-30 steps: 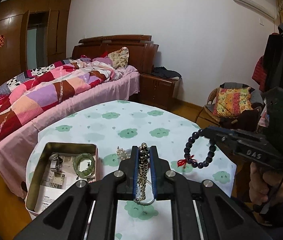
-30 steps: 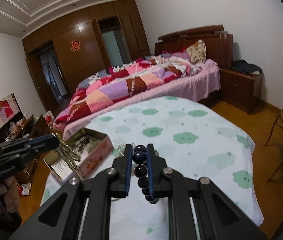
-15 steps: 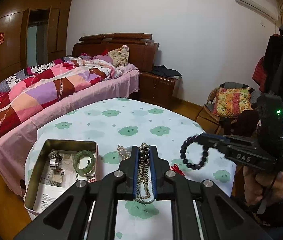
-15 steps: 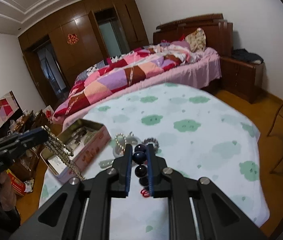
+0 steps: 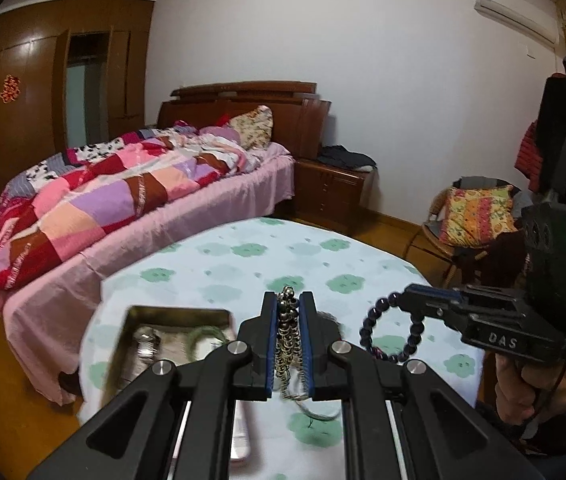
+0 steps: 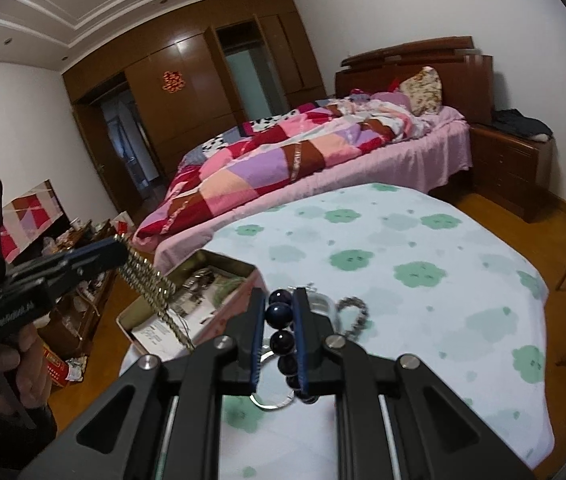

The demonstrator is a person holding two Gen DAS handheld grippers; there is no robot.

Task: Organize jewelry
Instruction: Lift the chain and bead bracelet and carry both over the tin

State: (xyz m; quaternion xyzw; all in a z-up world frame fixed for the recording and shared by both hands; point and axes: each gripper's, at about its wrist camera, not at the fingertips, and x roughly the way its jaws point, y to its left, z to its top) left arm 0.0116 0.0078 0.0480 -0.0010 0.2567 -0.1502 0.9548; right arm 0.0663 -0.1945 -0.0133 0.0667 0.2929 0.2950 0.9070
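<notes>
My left gripper (image 5: 287,300) is shut on a gold metal chain (image 5: 288,340) that hangs down between its fingers above the table. My right gripper (image 6: 279,300) is shut on a dark bead bracelet (image 6: 277,314). In the left wrist view the bead bracelet (image 5: 387,332) dangles as a loop from the right gripper (image 5: 401,300) at the right. In the right wrist view the left gripper (image 6: 121,246) comes in from the left, its chain (image 6: 151,284) hanging over the open tin box (image 6: 227,262). The tin (image 5: 179,312) holds a watch (image 5: 149,344) and a green bangle (image 5: 203,336).
A silver chain bracelet (image 6: 353,312) and a thin ring (image 6: 271,400) lie on the cloud-patterned tablecloth (image 6: 403,240) beside the tin. A bed (image 5: 143,200) stands beyond the table. A chair with a cushion (image 5: 475,216) is at the right. A person's hands hold both grippers.
Both grippers have shifted left toward the tin with their jewelry still held. The tin now sits nearer the centre of both views, and the chain hangs over it.
</notes>
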